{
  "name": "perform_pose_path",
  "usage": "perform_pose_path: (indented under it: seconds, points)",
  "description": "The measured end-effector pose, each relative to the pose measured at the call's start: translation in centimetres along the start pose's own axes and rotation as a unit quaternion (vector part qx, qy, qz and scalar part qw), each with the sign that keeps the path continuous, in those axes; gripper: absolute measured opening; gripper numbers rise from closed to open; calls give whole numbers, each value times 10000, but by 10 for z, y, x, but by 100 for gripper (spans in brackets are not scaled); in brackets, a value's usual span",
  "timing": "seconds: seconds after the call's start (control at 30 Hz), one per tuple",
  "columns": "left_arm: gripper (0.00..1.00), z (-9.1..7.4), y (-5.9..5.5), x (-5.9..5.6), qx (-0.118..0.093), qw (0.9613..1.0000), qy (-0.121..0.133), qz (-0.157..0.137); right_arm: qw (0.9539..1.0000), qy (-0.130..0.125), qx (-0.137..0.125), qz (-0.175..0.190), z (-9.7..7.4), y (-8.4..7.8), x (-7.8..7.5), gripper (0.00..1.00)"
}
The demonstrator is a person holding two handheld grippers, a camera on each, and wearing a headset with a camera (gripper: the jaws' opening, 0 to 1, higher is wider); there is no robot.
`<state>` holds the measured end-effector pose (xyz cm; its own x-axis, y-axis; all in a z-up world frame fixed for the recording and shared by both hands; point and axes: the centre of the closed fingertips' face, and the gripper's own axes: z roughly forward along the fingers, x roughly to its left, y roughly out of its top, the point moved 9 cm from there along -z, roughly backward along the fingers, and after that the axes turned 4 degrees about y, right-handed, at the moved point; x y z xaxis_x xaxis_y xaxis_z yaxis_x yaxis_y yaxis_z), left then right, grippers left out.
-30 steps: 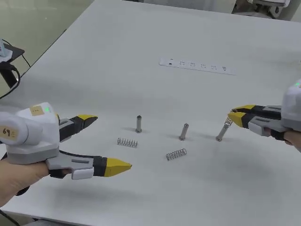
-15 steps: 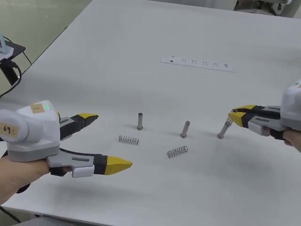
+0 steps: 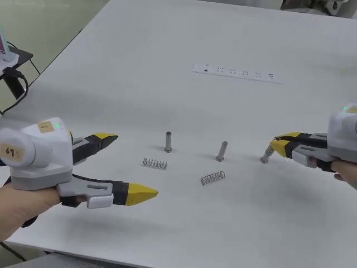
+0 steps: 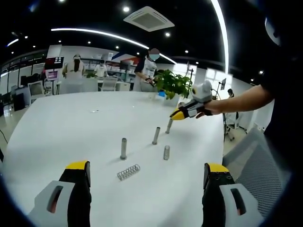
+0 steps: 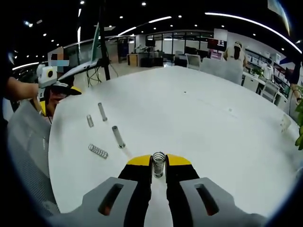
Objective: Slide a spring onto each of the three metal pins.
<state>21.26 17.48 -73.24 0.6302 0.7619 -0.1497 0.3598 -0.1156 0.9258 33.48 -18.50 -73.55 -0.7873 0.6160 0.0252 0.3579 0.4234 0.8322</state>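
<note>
The right gripper (image 5: 158,160) has its jaws drawn almost together, pinching a spring (image 5: 158,166) between the tips. In the head view that spring sits at the upper end of the leaning pin (image 3: 264,158), just ahead of those jaws. The left gripper (image 3: 125,165) holds its jaws wide apart (yellow-tipped, like the other pair). Beyond them on the white table (image 3: 167,67) stand the first pin (image 3: 168,142) and the middle pin (image 3: 222,151), with the nearer loose spring (image 3: 154,163) and the farther loose spring (image 3: 212,178) lying flat.
</note>
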Motion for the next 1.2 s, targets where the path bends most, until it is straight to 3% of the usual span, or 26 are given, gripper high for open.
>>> perform_pose_path:
  seconds: [0.63,0.93,1.2]
  points:
    - [96,1,-1,-3,18,10000,-43,-17,9988,83,464,-138,7,-16,2,8]
    - [96,2,1,-4,16,10000,-72,-1,9986,161,491,-87,6,-13,2,9]
    - [96,4,5,-6,-8,9999,-99,33,9993,143,310,-127,0,-3,3,11]
